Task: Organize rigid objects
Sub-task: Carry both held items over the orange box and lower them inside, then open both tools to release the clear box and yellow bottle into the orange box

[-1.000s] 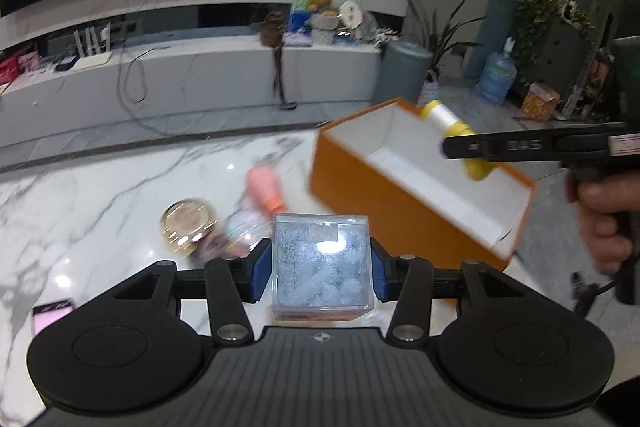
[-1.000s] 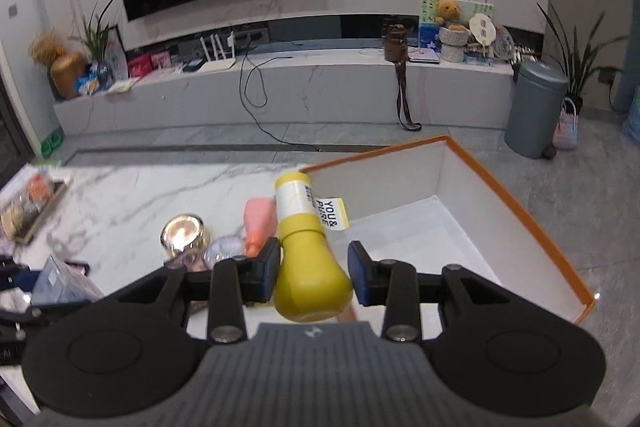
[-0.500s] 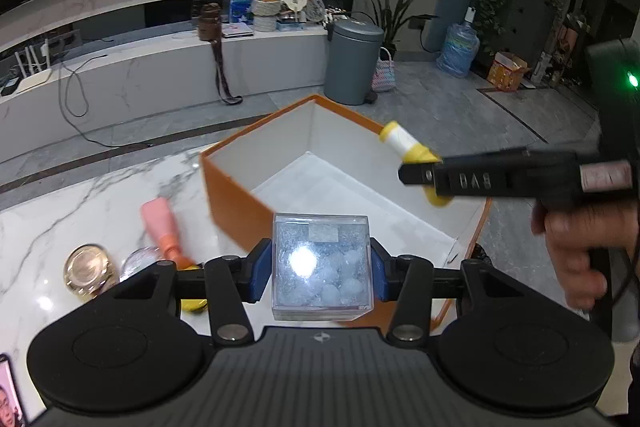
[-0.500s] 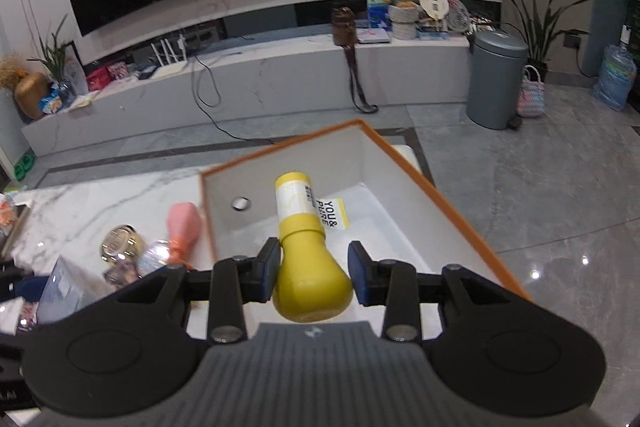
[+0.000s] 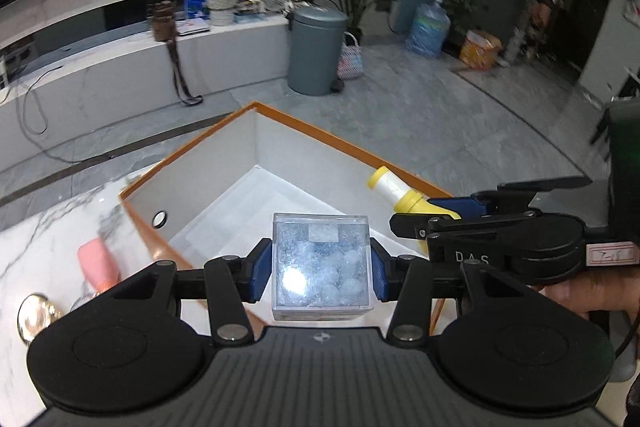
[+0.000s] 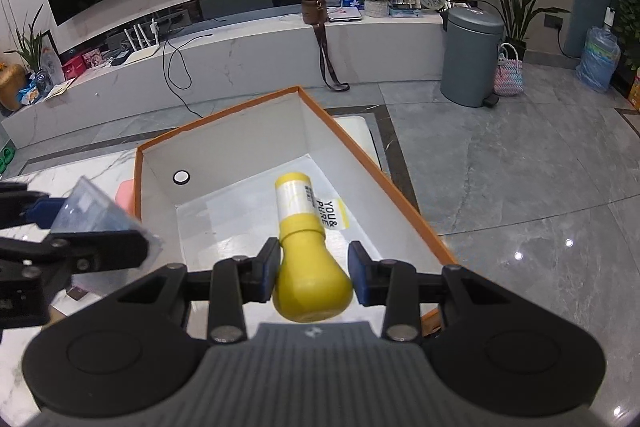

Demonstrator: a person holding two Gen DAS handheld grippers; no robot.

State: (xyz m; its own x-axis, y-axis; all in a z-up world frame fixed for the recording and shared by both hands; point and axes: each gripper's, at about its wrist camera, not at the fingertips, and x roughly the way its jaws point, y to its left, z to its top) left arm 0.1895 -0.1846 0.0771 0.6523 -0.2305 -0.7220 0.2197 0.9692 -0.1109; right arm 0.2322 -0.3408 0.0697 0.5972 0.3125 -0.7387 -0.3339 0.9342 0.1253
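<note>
Hovering over open orange cardboard box (image 6: pixel 400 199): left gripper (image 5: pixel 320 269) clamped clear plastic cube (image 5: pixel 320 267), right gripper (image 6: pixel 313 273) pinched yellow bulb-shaped bottle (image 6: pixel 310 259); risked colliding, crowded close.

Clamped in the left gripper (image 5: pixel 320 269), the box (image 5: pixel 320 267) looks like clear glossy plastic; in the right gripper (image 6: pixel 313 277), the yellow bottle (image 6: pixel 308 247) is smooth and satiny. Ahead, the orange box (image 6: pixel 360 155) shows matt white card, on a polished marble table (image 5: pixel 52 219)
</note>
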